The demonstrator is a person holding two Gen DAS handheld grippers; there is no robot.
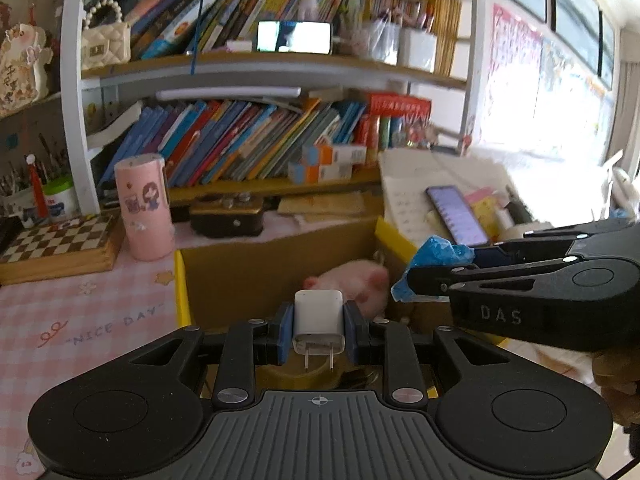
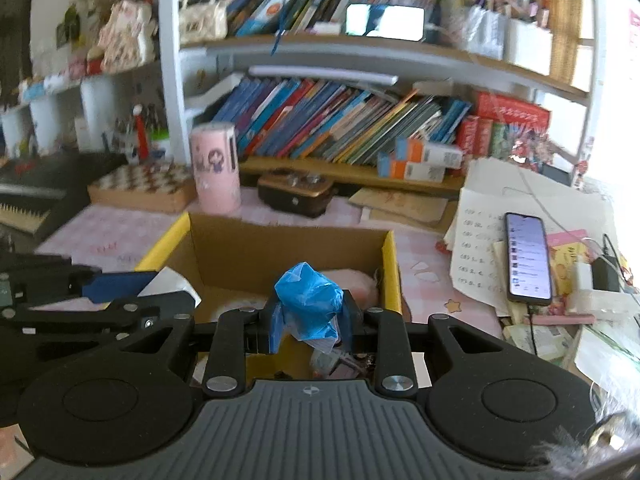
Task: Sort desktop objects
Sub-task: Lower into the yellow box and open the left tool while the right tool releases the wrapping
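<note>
White charger plug (image 1: 319, 322) clamped between the blue pads of the left hand-held gripper (image 1: 319, 334), prongs toward the camera, hanging over the near edge of the cardboard box (image 1: 256, 264). Crumpled blue plastic wad (image 2: 310, 306) gripped in the right hand-held gripper (image 2: 308, 320), likewise above the box's near edge; same wad (image 1: 434, 258) seen from the left wrist, just right of the plug, over the box's right wall. Inside the box, a pink plush toy (image 1: 356, 284) against the far right corner, blurred. Yellow flaps along the box's left and right rims. Behind the box on the desk (image 1: 72, 312), a dark brown case (image 1: 227, 216); left of the box, a pink cylinder (image 1: 144, 208) upright, and beyond it a chessboard box (image 1: 60, 248). Right of the box, a lit phone (image 2: 527, 258) lying on loose papers. Behind everything, a bookshelf (image 1: 256, 144) of leaning books.
</note>
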